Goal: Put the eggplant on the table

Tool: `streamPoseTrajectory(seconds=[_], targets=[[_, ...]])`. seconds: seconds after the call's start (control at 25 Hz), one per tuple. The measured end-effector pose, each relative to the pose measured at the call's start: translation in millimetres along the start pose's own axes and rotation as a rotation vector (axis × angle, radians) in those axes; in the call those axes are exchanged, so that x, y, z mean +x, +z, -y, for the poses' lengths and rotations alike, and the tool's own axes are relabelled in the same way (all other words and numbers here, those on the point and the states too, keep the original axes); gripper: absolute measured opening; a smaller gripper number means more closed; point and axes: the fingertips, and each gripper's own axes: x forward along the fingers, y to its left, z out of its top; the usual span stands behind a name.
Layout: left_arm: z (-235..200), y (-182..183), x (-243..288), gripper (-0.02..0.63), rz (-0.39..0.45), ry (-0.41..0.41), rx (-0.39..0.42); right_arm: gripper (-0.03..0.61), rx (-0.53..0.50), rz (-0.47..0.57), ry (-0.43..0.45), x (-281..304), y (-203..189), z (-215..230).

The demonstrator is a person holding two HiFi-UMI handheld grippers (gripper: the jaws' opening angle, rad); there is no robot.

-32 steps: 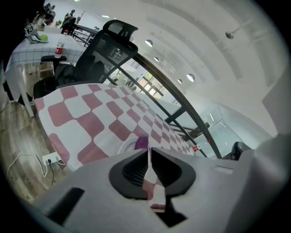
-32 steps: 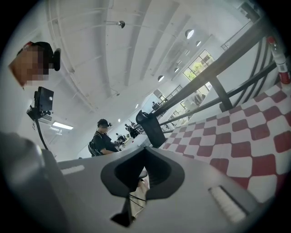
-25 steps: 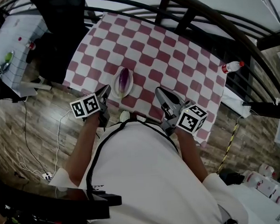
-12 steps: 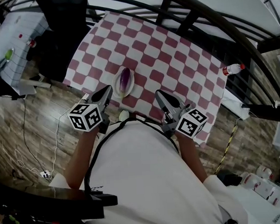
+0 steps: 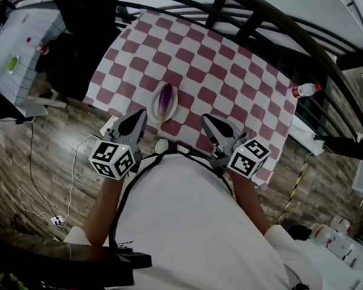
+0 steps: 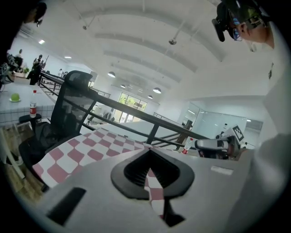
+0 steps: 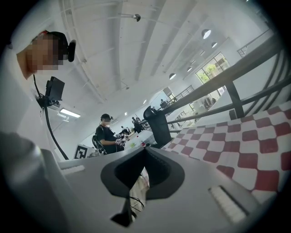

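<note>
Eggplant [image 5: 166, 98] rests on its plate [image 5: 155, 110].
My left gripper [image 5: 137, 117] sits higher than before; it and my right gripper [image 5: 205, 119] are closed, empty.

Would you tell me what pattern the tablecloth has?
The tablecloth is red-and-white checked, clearest in the head view.

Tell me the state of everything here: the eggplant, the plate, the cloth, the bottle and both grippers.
eggplant: lying on the plate, not held.
plate: flat on the checked cloth.
checked cloth: spread over the table.
bottle: red cap on, beyond the cloth's right edge.
left gripper: shut, nothing between its jaws.
right gripper: shut, nothing between its jaws.
</note>
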Motion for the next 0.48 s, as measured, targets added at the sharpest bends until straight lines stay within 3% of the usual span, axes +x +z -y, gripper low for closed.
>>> streamPoseTrajectory(seconds=[0.48], targets=[[-2,-13,3,0.005,-0.052,-0.036,0.013,0.006,-0.008,0.001,-0.023,1,-4,-2]])
